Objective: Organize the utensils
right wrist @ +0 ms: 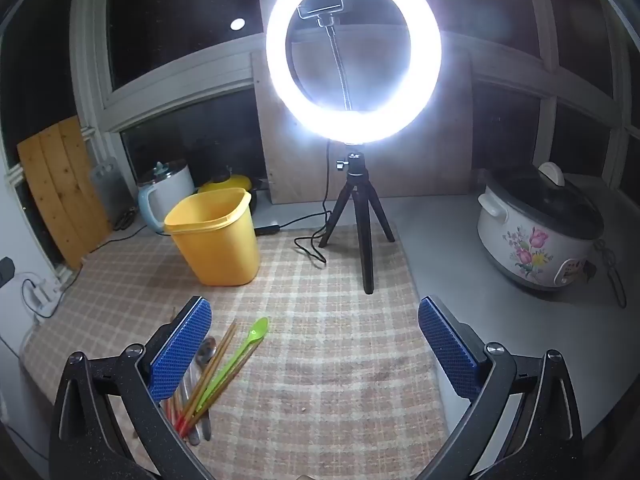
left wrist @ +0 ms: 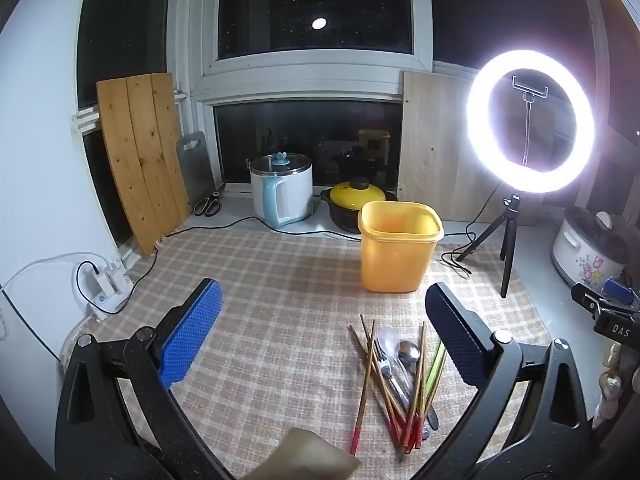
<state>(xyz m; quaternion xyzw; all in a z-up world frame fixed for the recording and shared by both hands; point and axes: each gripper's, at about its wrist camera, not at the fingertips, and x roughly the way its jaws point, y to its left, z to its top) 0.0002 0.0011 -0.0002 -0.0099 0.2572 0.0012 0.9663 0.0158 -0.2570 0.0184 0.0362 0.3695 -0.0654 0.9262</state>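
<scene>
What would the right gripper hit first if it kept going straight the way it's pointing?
Probably the ring light's tripod, which stands straight ahead of the right gripper on the checked cloth. Nothing lies between them, though depth is hard to judge. The yellow bin sits off to the left.

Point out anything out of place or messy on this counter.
The utensils lie in a loose crossed heap on the checked cloth: chopsticks, spoons and a fork overlapping, none in the yellow container, which looks empty. Both grippers are open, holding nothing.
</scene>
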